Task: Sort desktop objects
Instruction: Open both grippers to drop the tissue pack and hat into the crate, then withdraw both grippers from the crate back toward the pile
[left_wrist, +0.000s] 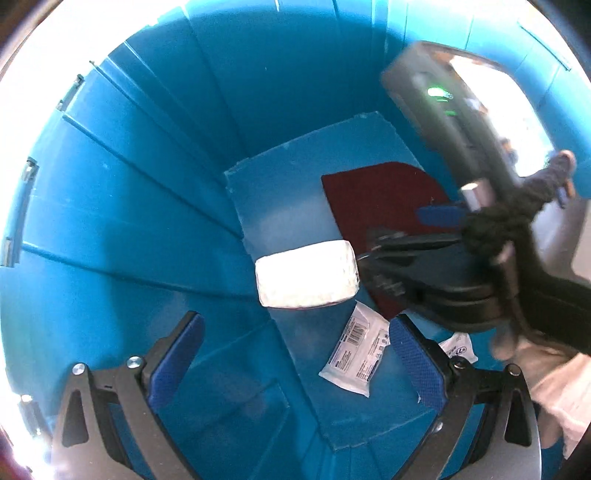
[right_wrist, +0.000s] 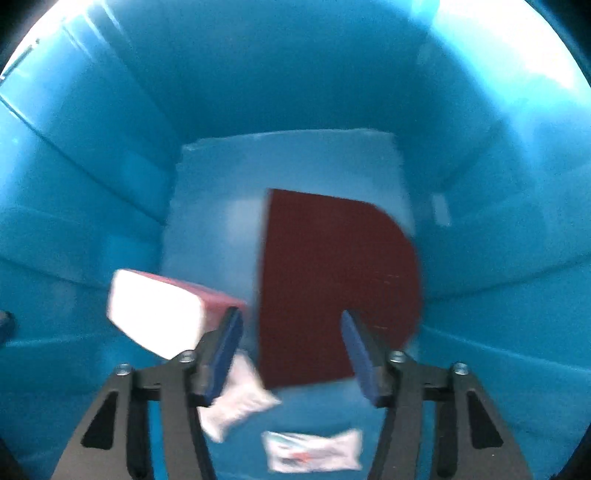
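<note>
The left tongs (left_wrist: 291, 354) are hanging wide, nothing between their blue pads, pointing down into a deep blue bin (left_wrist: 129, 192). The right tongs (right_wrist: 291, 350) are standing partly apart with nothing pressed between the pads; their view is smeared by motion, so fine detail is hard to read. In the left view the right tongs (left_wrist: 373, 251) are reaching in from the right edge, blurred, gripped by a hand in a dark glove (left_wrist: 495, 229), and their tips are sitting just beside the white block; whether they are touching it cannot be told.

The bin is holding everything. A white block (left_wrist: 306, 275) with a reddish side (right_wrist: 218, 299) is lying near the middle of the floor, toward the left wall in the right view. A dark red book (right_wrist: 332, 288) with one rounded corner is lying flat toward the right wall, partly covered by the right tongs in the left view. Two white packets are lying at the near edge of the floor: one with a barcode (left_wrist: 356, 350), the other (left_wrist: 458, 347) mostly hidden behind the left tongs' right pad. In the right view their print is too blurred to read.

The far half of the bin floor (right_wrist: 295, 162) is lying bare, and the ribbed walls are rising steeply on all sides, leaving the tongs room mainly straight up.
</note>
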